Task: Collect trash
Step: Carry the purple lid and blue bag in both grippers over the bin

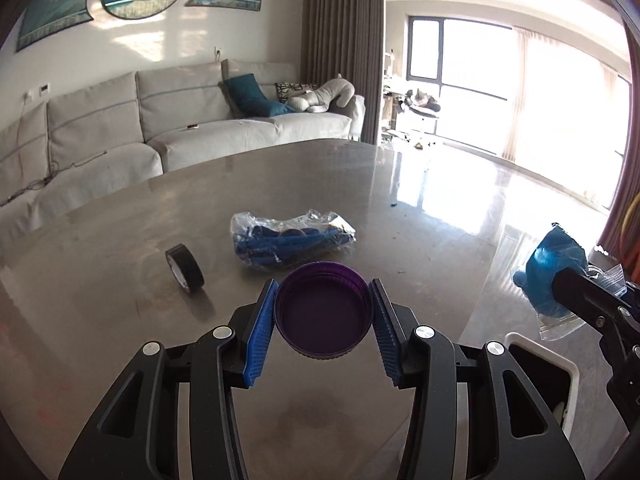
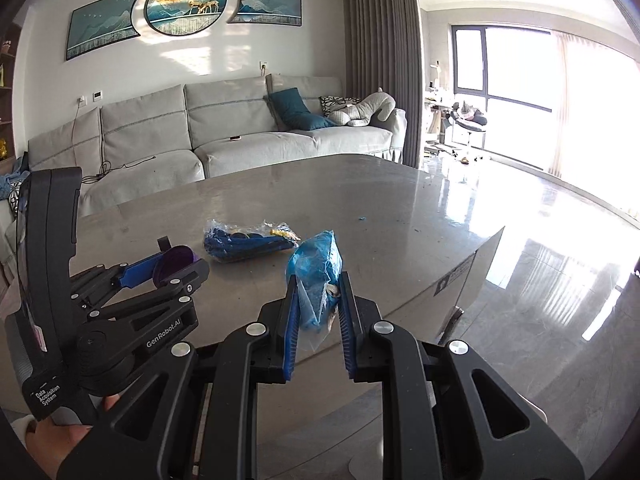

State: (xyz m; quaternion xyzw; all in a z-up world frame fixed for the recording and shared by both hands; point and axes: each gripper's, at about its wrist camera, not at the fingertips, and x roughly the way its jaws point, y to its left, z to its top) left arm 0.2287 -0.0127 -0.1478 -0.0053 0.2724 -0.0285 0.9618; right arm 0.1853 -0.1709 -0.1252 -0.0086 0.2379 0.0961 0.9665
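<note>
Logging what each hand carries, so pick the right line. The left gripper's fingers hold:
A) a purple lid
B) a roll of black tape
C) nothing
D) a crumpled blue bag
A: the left gripper has its fingers clamped on either side of the purple lid, while the roll of black tape stands on the table.

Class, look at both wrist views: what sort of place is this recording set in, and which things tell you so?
Most likely a home living room. A long grey sofa with cushions and a soft toy stands behind the table, framed wall art hangs above it, and floor-length curtains frame a big window.
</note>
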